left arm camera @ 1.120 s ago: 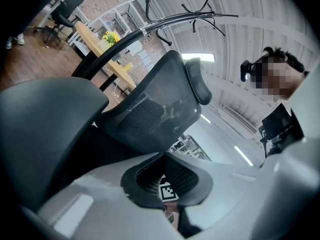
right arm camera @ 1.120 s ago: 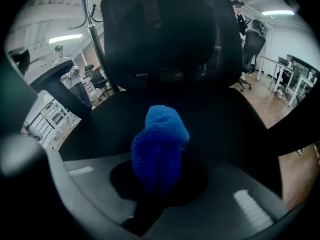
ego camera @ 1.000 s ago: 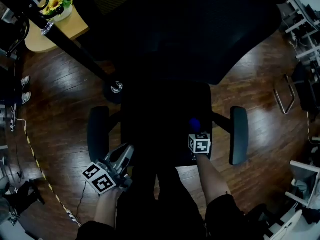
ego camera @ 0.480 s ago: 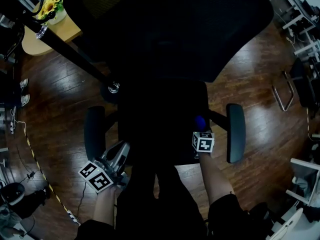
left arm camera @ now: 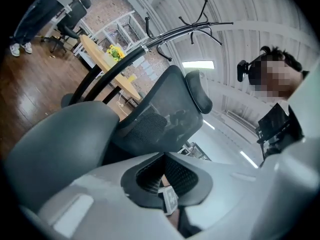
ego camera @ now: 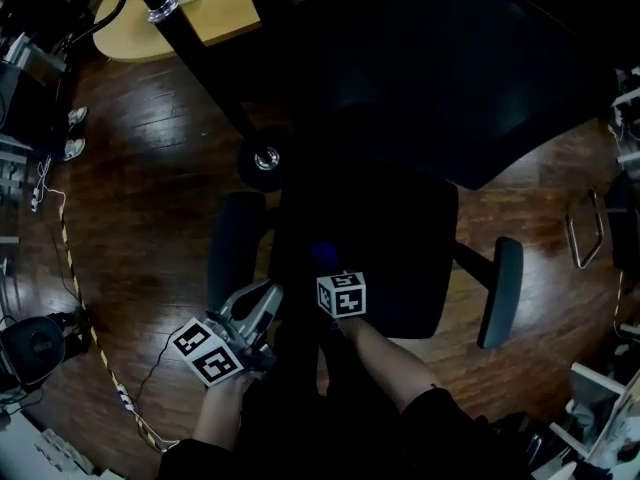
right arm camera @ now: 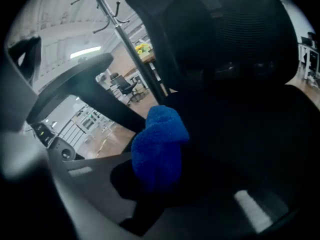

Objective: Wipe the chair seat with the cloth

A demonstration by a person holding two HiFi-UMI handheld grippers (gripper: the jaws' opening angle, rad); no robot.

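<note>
cloth [right arm camera: 159,149] is bright blue and fuzzy-looking; chair seat [ego camera: 400,258] under it is plain black; mesh back [left arm camera: 155,116] behind the seat reads dark grey with a fine weave; armrest [ego camera: 236,253] left of the seat is dark grey; marker cube [ego camera: 341,294] at the seat's front edge is white with black squares; floor [ego camera: 150,198] around the seat is dark brown planks; bench [ego camera: 215,18] beyond the seat is pale yellowish wood

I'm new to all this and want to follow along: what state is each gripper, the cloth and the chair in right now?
Right gripper: shut on the blue cloth, over the chair seat near its left edge.
Blue cloth: bunched up, sticking out past the gripper.
Left gripper: shut, empty, held off the seat beside the left armrest.
Chair seat: too dark to tell whether the cloth touches it.
</note>
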